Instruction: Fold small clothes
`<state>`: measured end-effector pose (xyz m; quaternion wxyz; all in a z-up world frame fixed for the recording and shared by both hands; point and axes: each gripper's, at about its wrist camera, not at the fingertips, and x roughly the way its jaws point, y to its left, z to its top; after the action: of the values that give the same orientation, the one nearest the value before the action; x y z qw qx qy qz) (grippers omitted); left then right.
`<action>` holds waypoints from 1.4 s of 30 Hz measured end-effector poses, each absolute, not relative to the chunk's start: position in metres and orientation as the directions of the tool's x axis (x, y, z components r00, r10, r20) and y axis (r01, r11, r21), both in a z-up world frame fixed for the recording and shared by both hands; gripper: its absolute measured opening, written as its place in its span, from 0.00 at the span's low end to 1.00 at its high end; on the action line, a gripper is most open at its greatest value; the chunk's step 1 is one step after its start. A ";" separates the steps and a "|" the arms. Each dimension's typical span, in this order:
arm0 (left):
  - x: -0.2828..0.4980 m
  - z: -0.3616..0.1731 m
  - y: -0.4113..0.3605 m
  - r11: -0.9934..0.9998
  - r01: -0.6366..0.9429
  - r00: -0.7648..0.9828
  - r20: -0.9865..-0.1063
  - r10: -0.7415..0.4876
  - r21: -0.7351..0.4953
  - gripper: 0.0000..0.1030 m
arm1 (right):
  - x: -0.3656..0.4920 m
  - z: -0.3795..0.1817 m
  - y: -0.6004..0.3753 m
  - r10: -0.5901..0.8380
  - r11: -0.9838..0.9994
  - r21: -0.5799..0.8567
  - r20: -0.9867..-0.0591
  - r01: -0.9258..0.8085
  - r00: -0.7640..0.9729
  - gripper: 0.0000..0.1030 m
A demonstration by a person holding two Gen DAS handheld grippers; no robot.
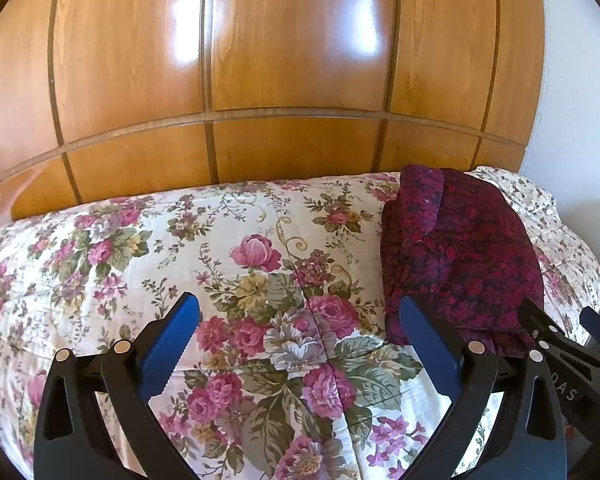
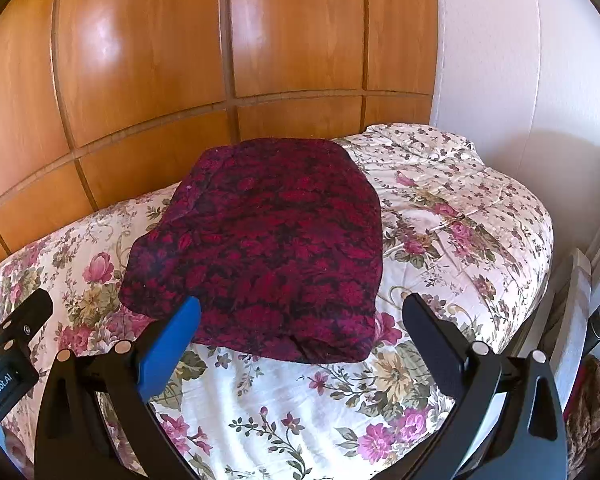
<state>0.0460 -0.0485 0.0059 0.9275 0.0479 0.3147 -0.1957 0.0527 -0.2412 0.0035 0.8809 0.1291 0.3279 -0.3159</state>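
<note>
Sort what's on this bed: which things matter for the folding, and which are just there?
For the job:
- dark red patterned folded garment
- left gripper, open
- right gripper, open

Just there:
- floral quilted bedspread
- glossy wooden panelled wardrobe
- white wall

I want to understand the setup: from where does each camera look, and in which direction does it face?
Left wrist: sits on the left gripper, faces the floral bedspread and wooden panels; open fingers show.
Right wrist: sits on the right gripper, faces the folded dark red garment; open fingers show.
Shared: garment, bedspread, panels, and each other's gripper at the edge.
</note>
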 end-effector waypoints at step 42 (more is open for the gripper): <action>0.037 0.010 -0.055 0.936 0.351 0.744 -0.597 -0.300 -0.034 0.96 | 0.046 0.008 -0.238 -0.479 0.765 0.031 -0.641 0.643 0.600 0.98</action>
<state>0.0372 -0.0548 0.0103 0.9329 0.0404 0.3123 -0.1746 0.0463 -0.2384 0.0075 0.8849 0.1305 0.3152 -0.3171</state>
